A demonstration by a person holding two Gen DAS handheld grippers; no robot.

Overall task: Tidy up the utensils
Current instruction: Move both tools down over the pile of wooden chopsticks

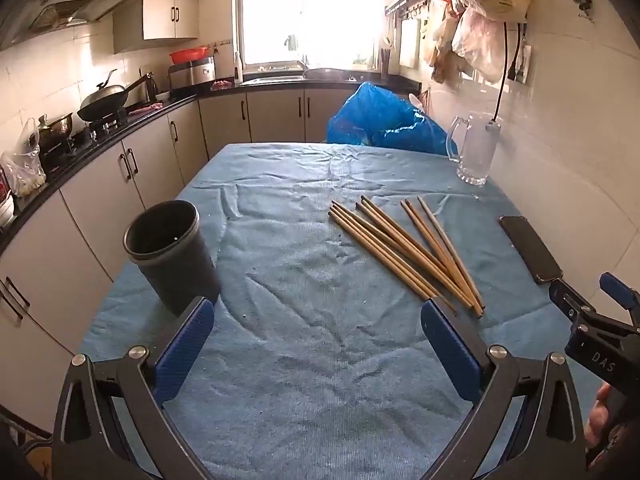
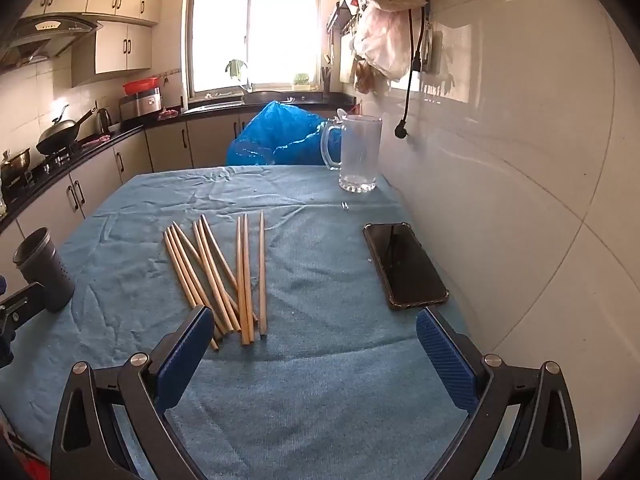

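With both grippers' fingers [image 2: 446, 354] wide apart and empty, you'd best bring your right gripper [image 2: 316, 354] low onto the chopsticks [image 2: 224, 276] mid-desk, pinch one pair near its end, then carry it left to the black cup [image 1: 170, 254].

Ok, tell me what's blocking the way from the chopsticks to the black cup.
Nothing visible. Only bare blue cloth lies between the chopsticks and the upright black cup; phone and glass mug sit on the far side.

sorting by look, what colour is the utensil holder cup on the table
Dark grey, nearly black; the holder cup shows best in the left wrist view.
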